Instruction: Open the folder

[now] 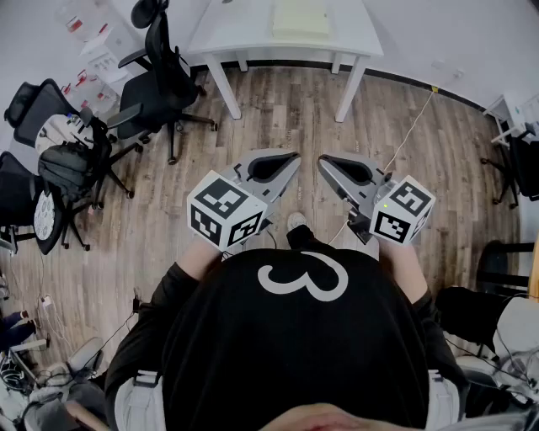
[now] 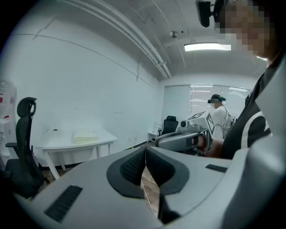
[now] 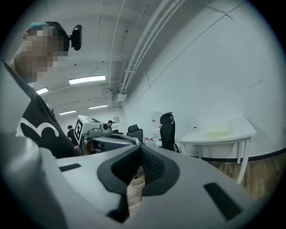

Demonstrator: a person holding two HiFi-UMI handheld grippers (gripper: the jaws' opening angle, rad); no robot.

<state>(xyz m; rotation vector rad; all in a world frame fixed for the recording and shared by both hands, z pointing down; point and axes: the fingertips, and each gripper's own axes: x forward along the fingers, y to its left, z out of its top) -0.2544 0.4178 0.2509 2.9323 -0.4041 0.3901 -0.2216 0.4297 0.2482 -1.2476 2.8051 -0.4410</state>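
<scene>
Head view: the left gripper (image 1: 293,158) and the right gripper (image 1: 323,162) are held out side by side above a wood-plank floor (image 1: 278,109). Their tips are angled toward each other, near but apart. The pale yellow folder (image 1: 299,17) is seen lying flat on a white worktop (image 1: 236,38) by the far wall, well apart from both grippers. Black office chairs (image 1: 156,84) are grouped at the left.

Left gripper view: the jaws of the left gripper (image 2: 145,152) are shown clenched, pad against pad, with nothing between them. The folder (image 2: 85,136) is seen on the worktop (image 2: 58,144) beyond and to the left. The right gripper (image 2: 183,139) is caught at the right. A second person (image 2: 219,114) in white is seen standing in the background.

Right gripper view: the jaws of the right gripper (image 3: 139,152) are likewise shown pressed together and empty. The folder (image 3: 217,133) is seen resting on the worktop (image 3: 232,134) at the right. The left gripper (image 3: 107,141) is visible at the left.
</scene>
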